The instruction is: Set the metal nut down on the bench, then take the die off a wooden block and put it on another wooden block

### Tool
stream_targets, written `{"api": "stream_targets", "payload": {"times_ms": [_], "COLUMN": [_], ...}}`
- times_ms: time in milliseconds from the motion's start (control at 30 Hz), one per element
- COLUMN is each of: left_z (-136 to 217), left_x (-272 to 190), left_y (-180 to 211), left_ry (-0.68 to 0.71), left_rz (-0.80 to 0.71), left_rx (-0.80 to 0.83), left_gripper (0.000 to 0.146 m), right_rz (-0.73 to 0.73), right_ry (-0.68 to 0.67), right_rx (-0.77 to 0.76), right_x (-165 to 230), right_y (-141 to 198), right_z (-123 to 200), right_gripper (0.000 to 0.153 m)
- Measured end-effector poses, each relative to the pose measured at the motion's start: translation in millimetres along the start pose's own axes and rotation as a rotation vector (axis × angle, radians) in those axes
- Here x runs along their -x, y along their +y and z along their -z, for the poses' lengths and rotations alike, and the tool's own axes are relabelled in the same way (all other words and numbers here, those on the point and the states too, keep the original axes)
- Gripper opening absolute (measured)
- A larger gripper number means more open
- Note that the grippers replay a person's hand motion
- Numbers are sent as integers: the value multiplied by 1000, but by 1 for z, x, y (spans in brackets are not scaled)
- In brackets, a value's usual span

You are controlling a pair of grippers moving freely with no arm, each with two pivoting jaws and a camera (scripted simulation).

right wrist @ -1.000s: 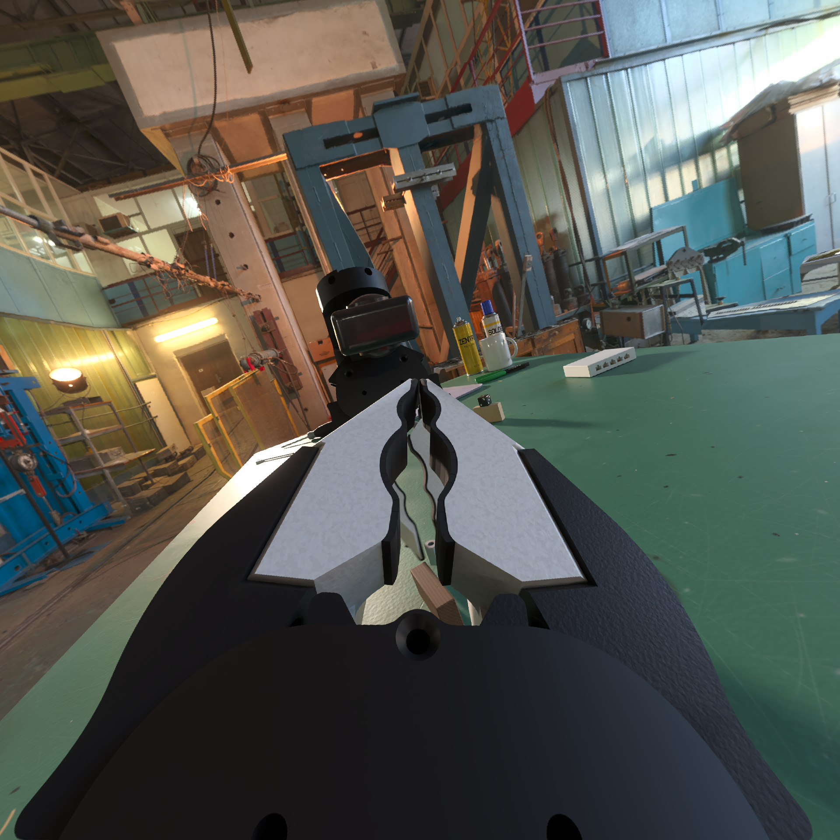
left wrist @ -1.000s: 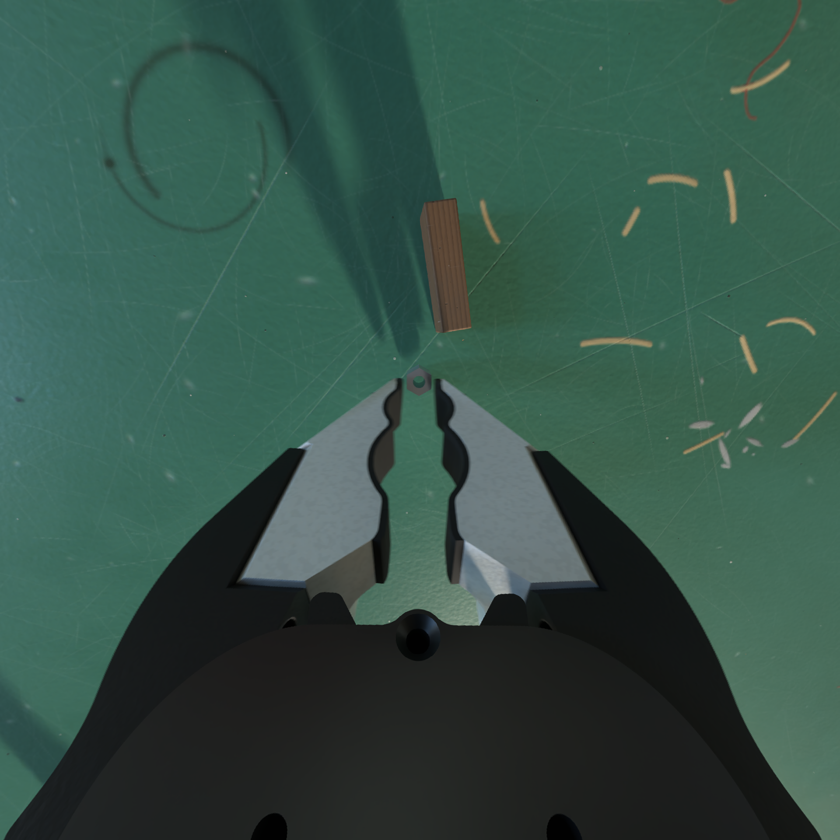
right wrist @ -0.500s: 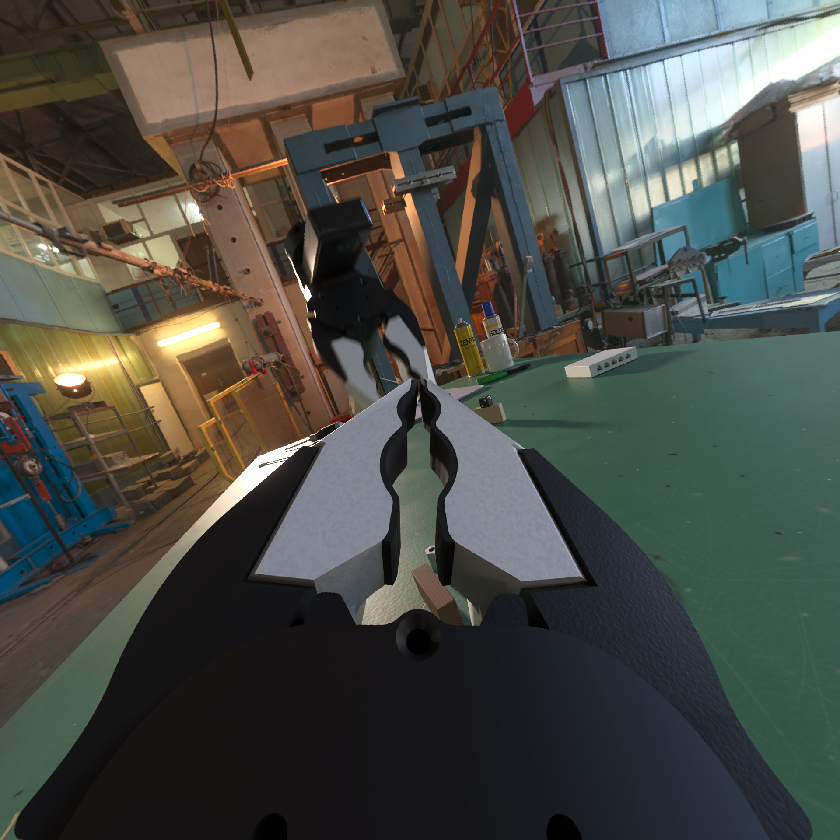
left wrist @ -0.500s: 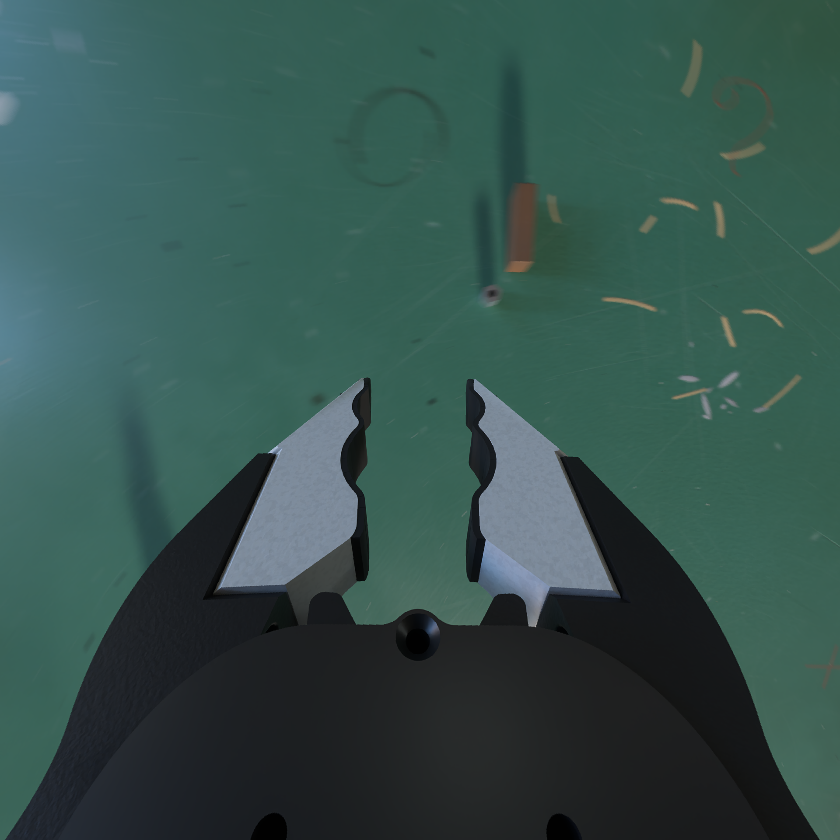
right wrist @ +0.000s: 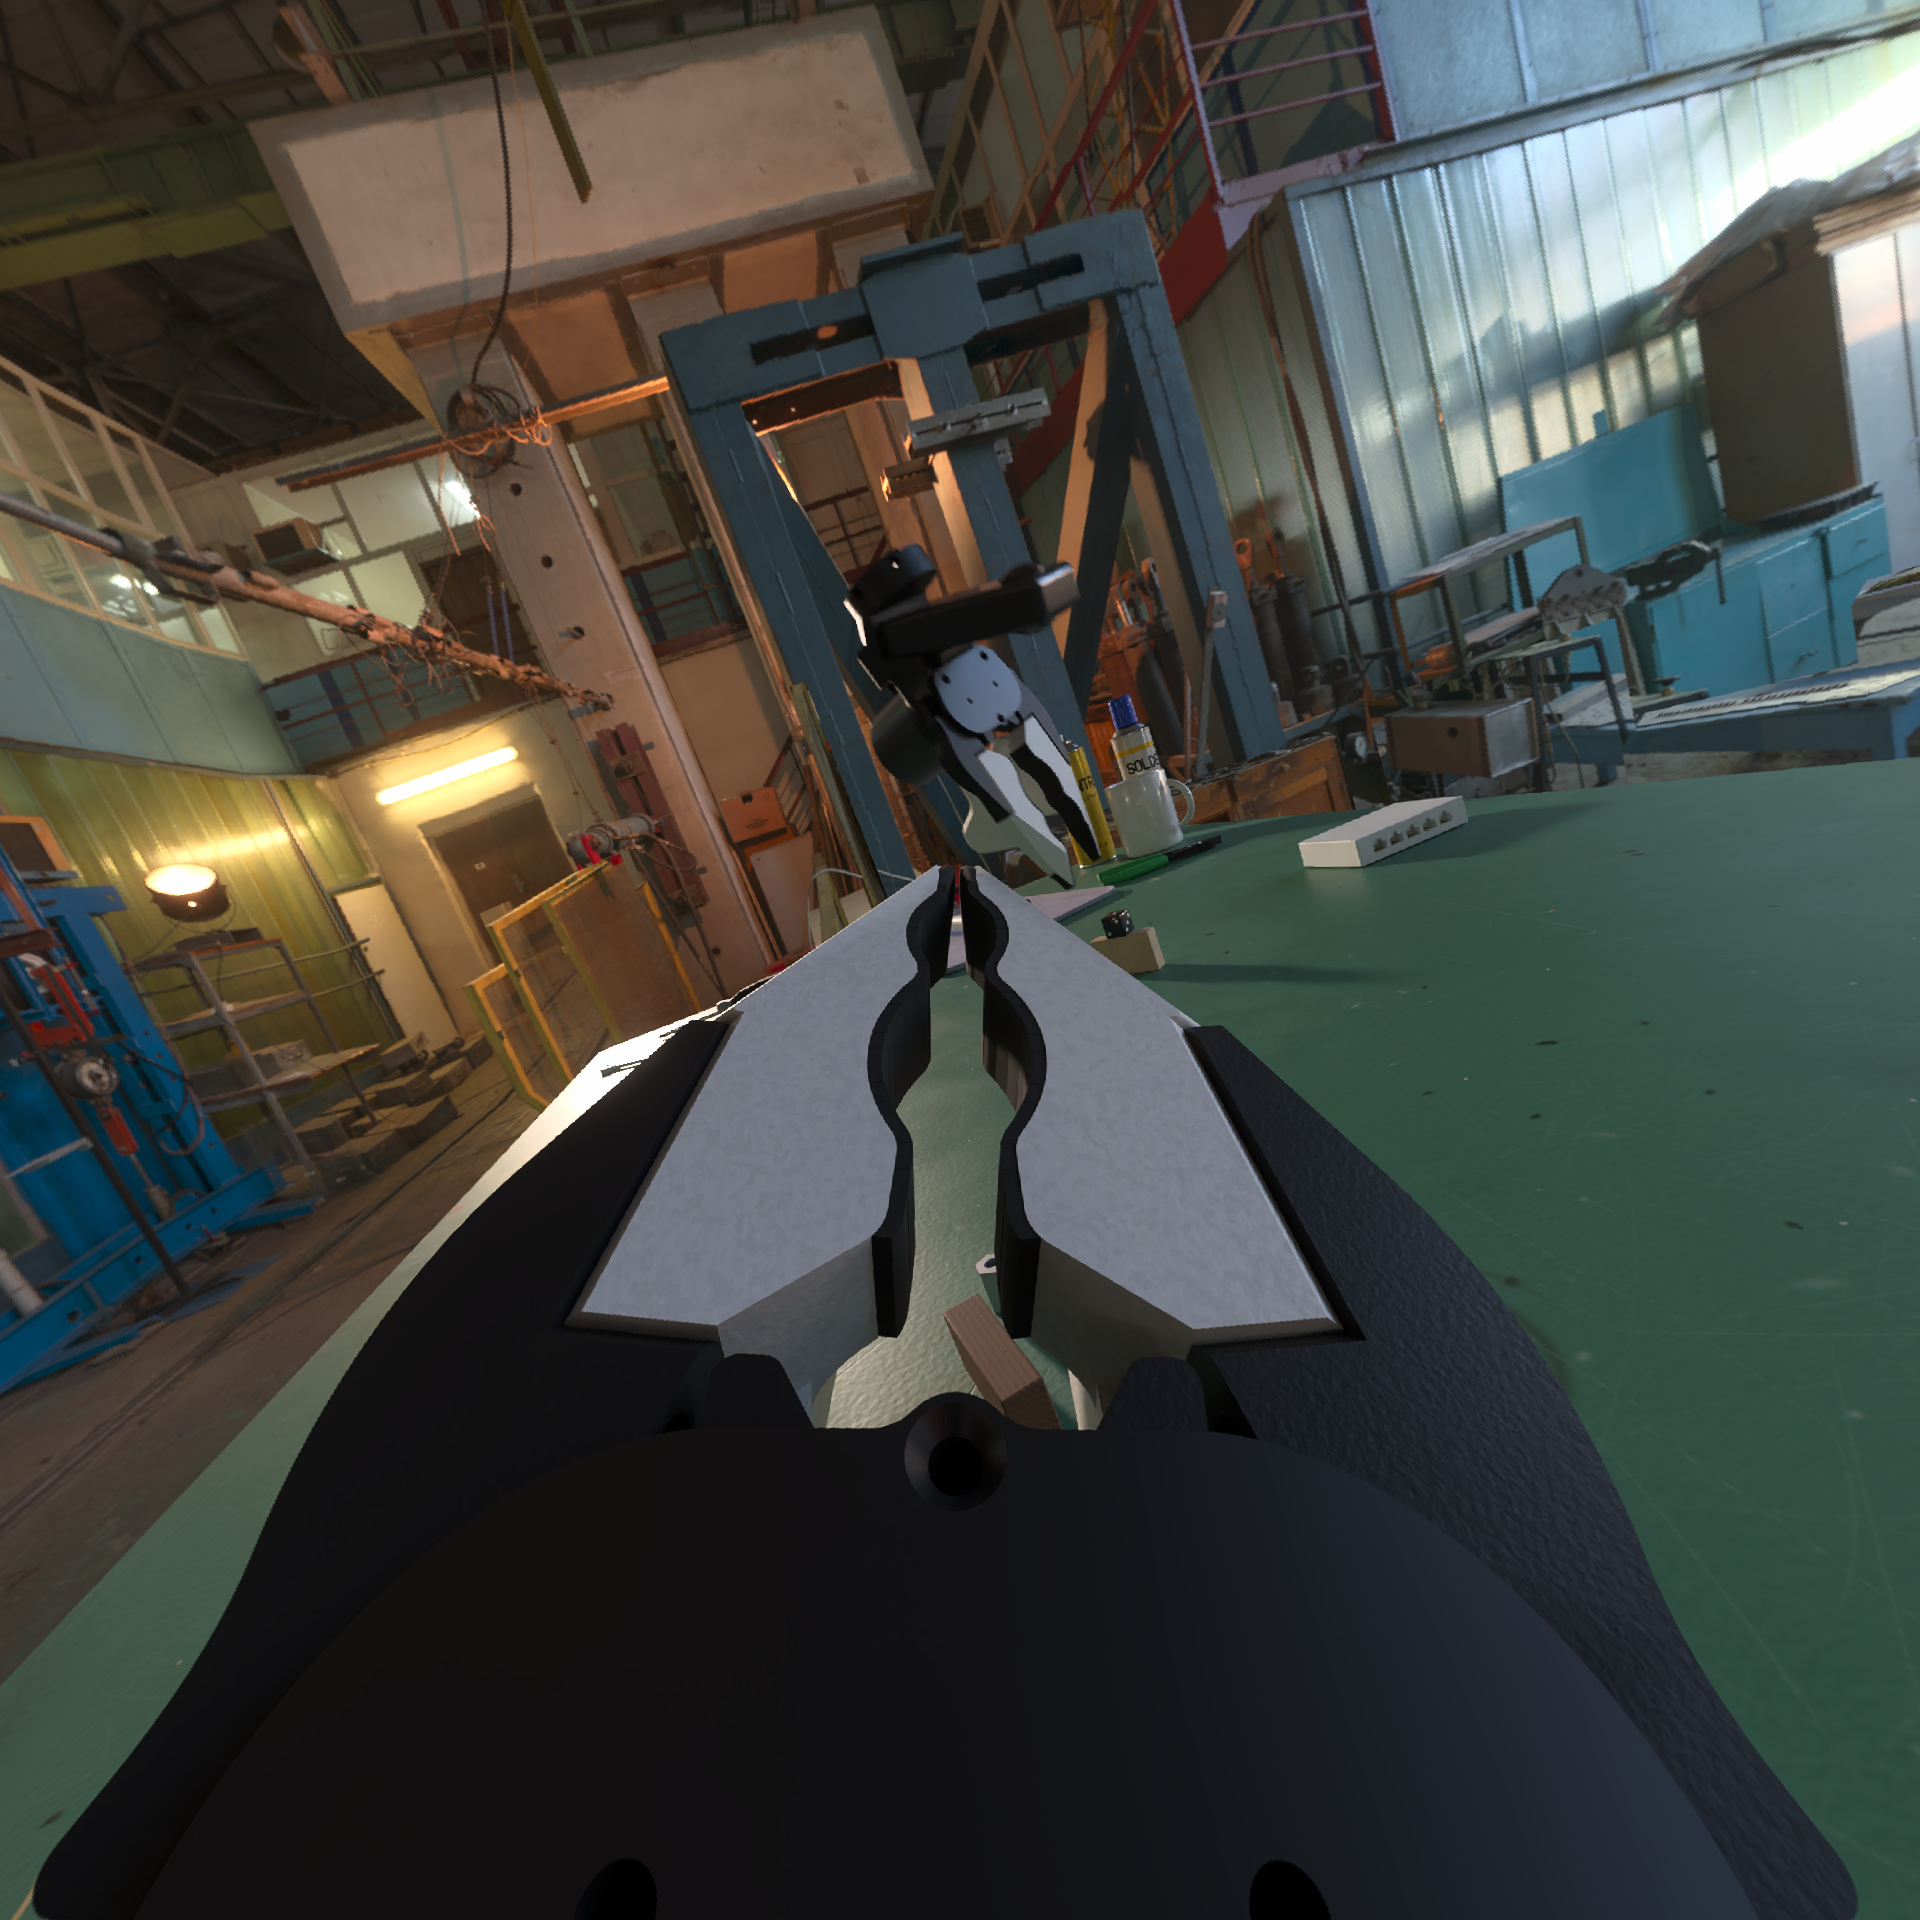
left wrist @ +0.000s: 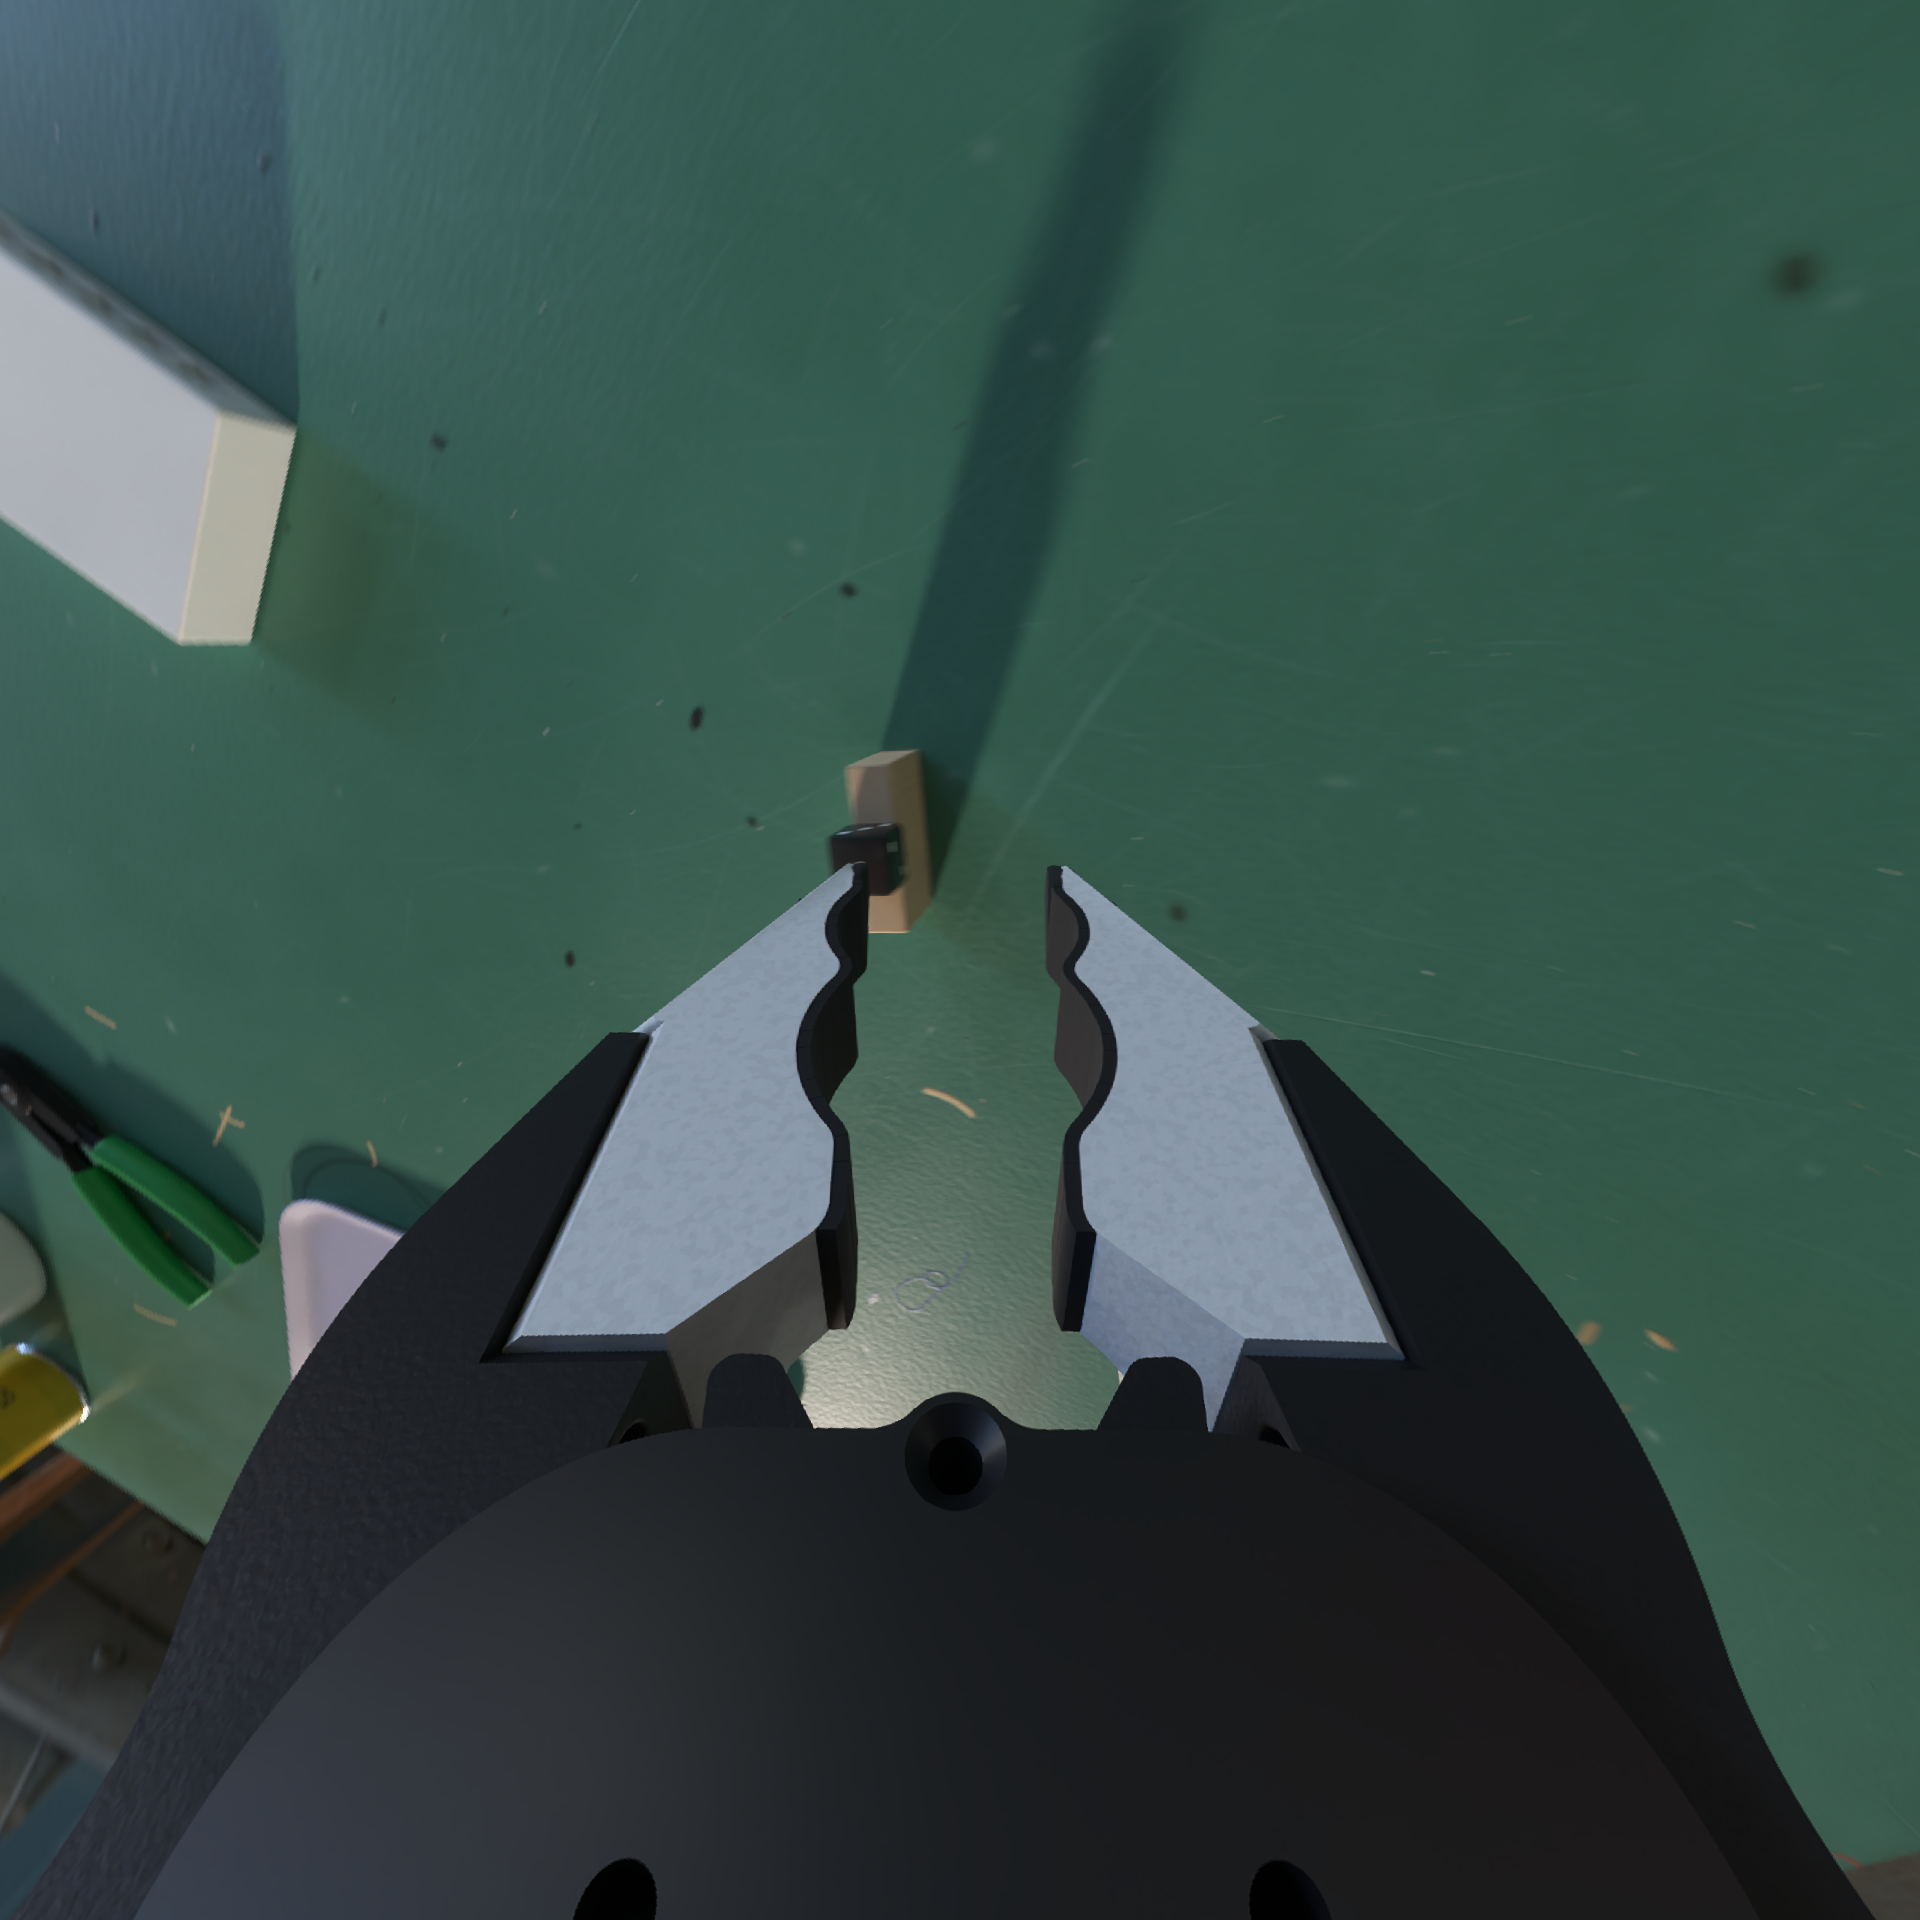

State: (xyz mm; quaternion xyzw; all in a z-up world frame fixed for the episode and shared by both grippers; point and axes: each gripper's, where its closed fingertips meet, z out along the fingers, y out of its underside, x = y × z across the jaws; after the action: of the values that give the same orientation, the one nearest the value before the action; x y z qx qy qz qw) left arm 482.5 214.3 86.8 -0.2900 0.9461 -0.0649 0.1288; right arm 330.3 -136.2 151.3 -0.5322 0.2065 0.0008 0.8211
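My left gripper is open and empty, above the green bench. Just ahead of its left fingertip a black die sits on a light wooden block. In the right wrist view the left gripper hangs in the air over that die and block. My right gripper is shut and empty, low over the bench. Between its fingers I see a darker wooden block and the small metal nut lying on the bench beside it.
A white box lies to the far left of the die; it also shows in the right wrist view. Green-handled pliers and a white object lie near the bench edge. A mug and bottles stand behind.
The left gripper let go of the nut beside the darker block, opened wider, rose and moved over to the die on the light block. The right gripper has stayed still and shut.
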Motion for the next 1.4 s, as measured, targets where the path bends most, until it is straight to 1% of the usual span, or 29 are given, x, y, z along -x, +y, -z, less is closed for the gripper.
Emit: {"api": "stream_targets", "payload": {"times_ms": [33, 100, 233, 300, 333, 567, 800, 867, 933, 1033, 1100, 1167, 1400], "left_z": [-8, -21, -42, -48, -50, -54, -55, -58, -62, -71, -77, -81, -83], "left_x": [9, 19, 22, 24, 26, 49, 70, 74, 77, 75, 73, 72, 70], "left_y": [4, 10, 26, 30, 30, 18, 27, 25, 22, 18, 19, 19, 18], "left_ry": [-13, 5, 83, 86, 77, 1, -122, -146, -140, -80, -56, -60, -50], "left_rz": [17, 51, 77, 90, 99, 160, 147, 177, 257, 339, 353, 353, 350], "left_rx": [21, 54, 151, 168, 163, 47, 97, 98, 88, 72, 92, 95, 85], "left_gripper": [31, 26, 21, 19, 17, 17, 17, 17, 17, 17, 17, 17, 17], "right_rz": [-3, -4, 0, -5, -7, -7, -10, -11, -8, -6, -9, -11, -13], "right_ry": [-1, -3, 1, 0, 0, -1, 4, 0, -2, 0, 1, 1, -1], "right_rx": [-2, 2, 3, 0, -1, 4, -5, 0, 5, -1, -9, -12, -7], "right_x": [0, 0, -1, -1, -1, -1, -2, -2, -2, -1, -2, -2, -2], "right_y": [0, 0, 0, 0, 0, 0, -1, 0, 1, -1, -2, -2, -1], "right_z": [0, 0, 0, 0, 0, 0, 1, 0, 0, 1, 1, 2, 1], "right_gripper": [1, 1, 1, 1, 1, 1, 1, 1, 1, 1, 1, 1, 1]}}
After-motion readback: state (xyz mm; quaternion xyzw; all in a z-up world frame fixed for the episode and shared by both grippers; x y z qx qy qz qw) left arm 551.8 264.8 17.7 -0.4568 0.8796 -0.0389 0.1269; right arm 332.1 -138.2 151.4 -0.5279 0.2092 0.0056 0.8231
